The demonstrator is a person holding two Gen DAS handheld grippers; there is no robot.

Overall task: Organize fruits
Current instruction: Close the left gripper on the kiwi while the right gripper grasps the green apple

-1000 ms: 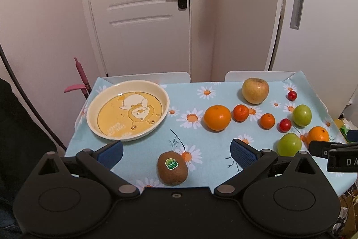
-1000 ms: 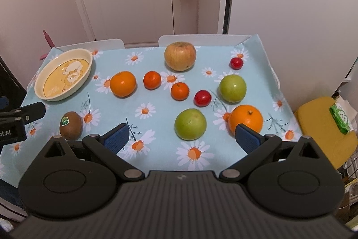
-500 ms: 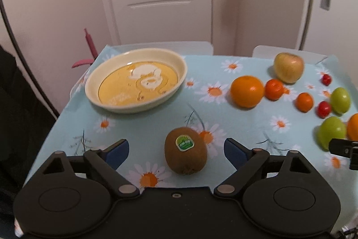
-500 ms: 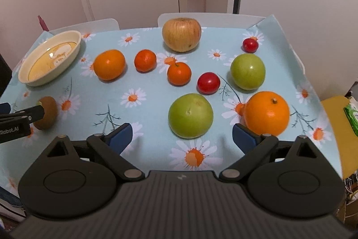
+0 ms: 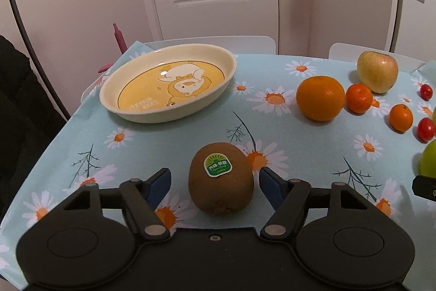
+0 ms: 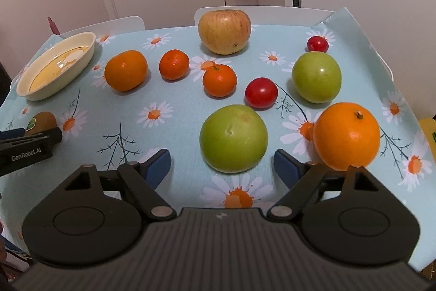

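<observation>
A brown kiwi (image 5: 220, 179) with a green sticker lies on the daisy tablecloth between the open fingers of my left gripper (image 5: 215, 182), with small gaps on both sides. The yellow oval dish (image 5: 166, 86) stands empty behind it to the left. My right gripper (image 6: 222, 165) is open, and a large green fruit (image 6: 233, 138) lies just ahead of its fingers. An orange (image 6: 346, 137) sits beside the right finger. The kiwi (image 6: 41, 122) and left gripper (image 6: 27, 146) show at the left edge of the right wrist view.
An apple (image 6: 224, 32), an orange (image 6: 125, 70), two mandarins (image 6: 174, 64) (image 6: 219, 79), two red fruits (image 6: 261, 93) (image 6: 317, 43) and a second green fruit (image 6: 316, 77) lie across the table. White chair backs (image 5: 218, 41) and a door stand behind. The table edges are close on both sides.
Both grippers have moved forward and lower. The kiwi now lies between my left fingers, which have narrowed around it. The green fruit is now just ahead of my right fingers.
</observation>
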